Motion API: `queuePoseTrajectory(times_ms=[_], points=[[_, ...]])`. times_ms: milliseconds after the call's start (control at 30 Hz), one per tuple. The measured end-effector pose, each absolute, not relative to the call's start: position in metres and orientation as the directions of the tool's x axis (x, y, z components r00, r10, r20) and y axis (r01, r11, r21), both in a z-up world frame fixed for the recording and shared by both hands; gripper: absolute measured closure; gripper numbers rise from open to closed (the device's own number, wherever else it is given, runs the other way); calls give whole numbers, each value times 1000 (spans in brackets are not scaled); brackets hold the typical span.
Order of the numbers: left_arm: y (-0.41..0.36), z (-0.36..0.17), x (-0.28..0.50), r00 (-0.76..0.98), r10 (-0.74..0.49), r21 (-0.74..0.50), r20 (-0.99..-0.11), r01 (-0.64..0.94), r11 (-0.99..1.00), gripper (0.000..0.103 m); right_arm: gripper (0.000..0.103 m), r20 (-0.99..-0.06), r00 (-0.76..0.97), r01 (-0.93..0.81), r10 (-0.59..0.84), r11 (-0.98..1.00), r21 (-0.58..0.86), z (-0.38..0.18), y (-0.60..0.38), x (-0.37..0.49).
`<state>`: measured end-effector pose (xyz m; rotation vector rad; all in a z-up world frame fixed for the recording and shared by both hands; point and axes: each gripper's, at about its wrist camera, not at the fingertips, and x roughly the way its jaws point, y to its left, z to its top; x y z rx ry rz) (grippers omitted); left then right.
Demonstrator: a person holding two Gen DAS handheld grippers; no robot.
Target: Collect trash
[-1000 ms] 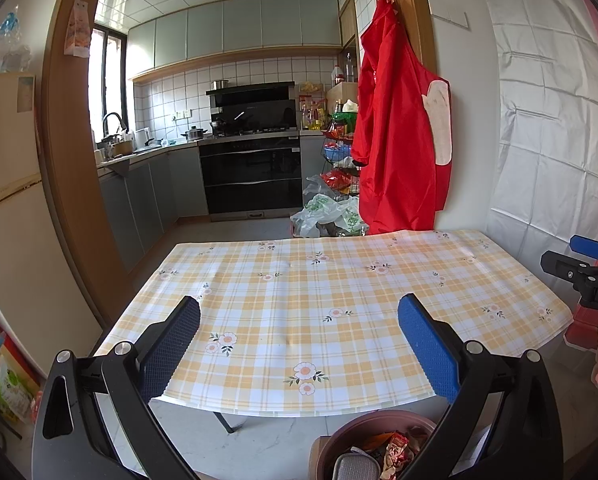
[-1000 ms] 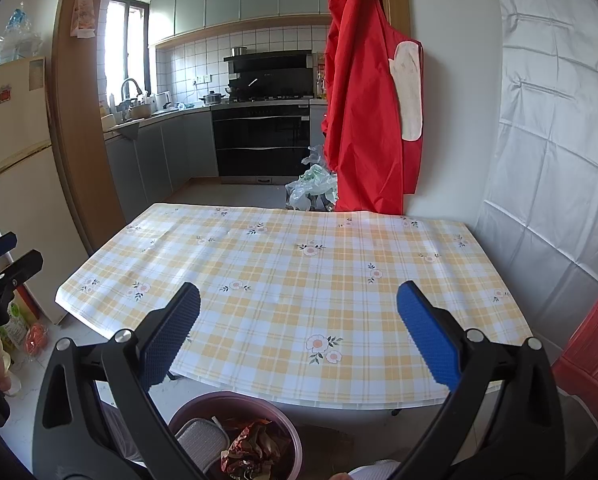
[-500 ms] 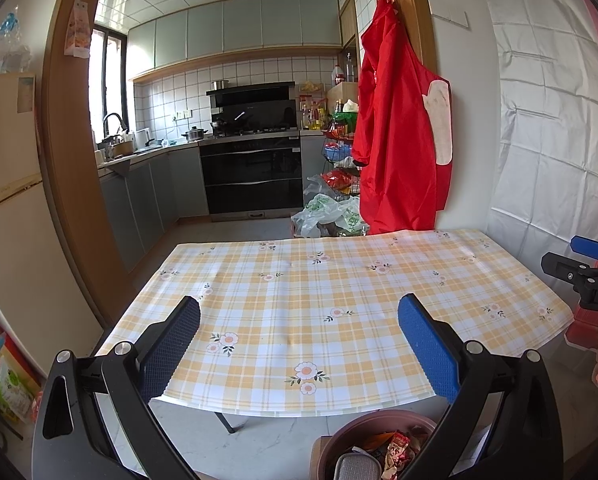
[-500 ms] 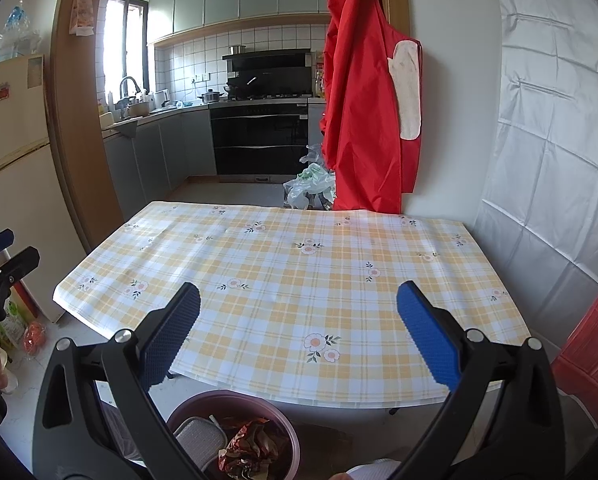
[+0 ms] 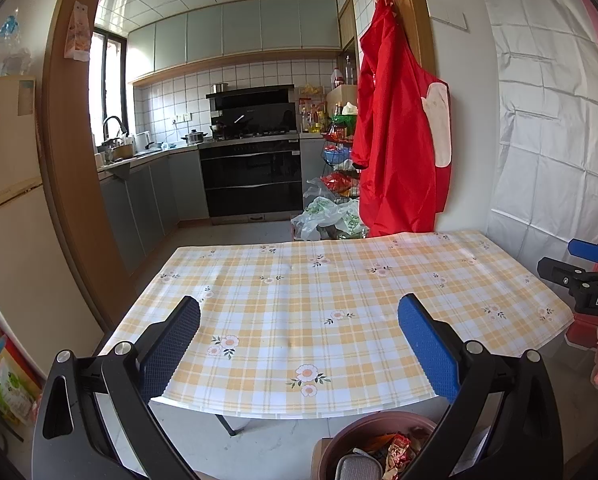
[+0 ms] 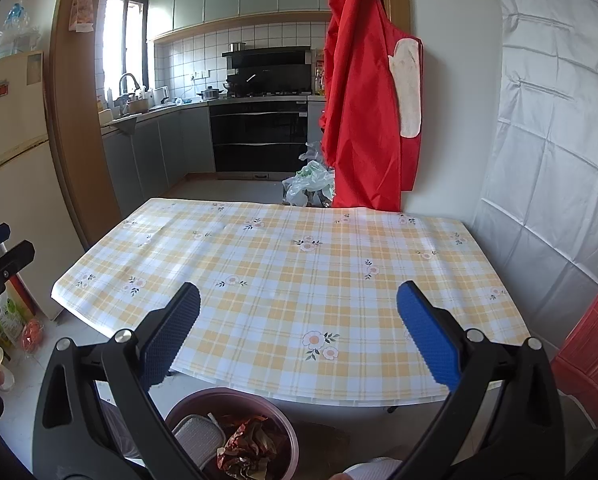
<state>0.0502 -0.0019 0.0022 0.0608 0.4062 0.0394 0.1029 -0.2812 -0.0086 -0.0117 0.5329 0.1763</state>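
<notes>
**Table bare, bin full: the risks we are weighing now**

We are holding both grippers spread wide above the near edge of the table [image 5: 339, 300], and neither is gripping anything. The checked cloth [image 6: 299, 272] is showing no trash at all in either view.

The trash we can see is sitting in the bin [image 6: 287, 424] on the floor, just below the table's near edge: crumpled red wrappers [image 6: 247, 448] and a grey mesh item [image 6: 199, 440]. We are judging the collecting as done or close to it.

The main risk is the bin. It is standing right under our hands, and a careless swing of the left gripper [image 5: 299, 344] or the right gripper [image 6: 299, 336] downward could be knocking it over and spilling the wrappers.

A 2nd risk is the cloth. Its front edge is overhanging loosely, so a finger catching it could be dragging it off.

A 3rd, smaller risk is the 2 grippers meeting; each is showing at the edge of the other's view.

Plastic bags [image 5: 327, 220] are lying on the kitchen floor beyond the table; whether they count as trash, we cannot tell.
</notes>
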Motion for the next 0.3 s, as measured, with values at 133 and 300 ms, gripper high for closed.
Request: queuePoseTrajectory(times_ms=[133,300], points=[[-3,2,51,916,47,69,-399,-21,997,6,6,-507,847,-169,163,985,34,-9,-281,103],[-3,3,50,916,55,68,-397,-31,997,6,6,-509,845,-170,164,985,35,-9,-281,104]])
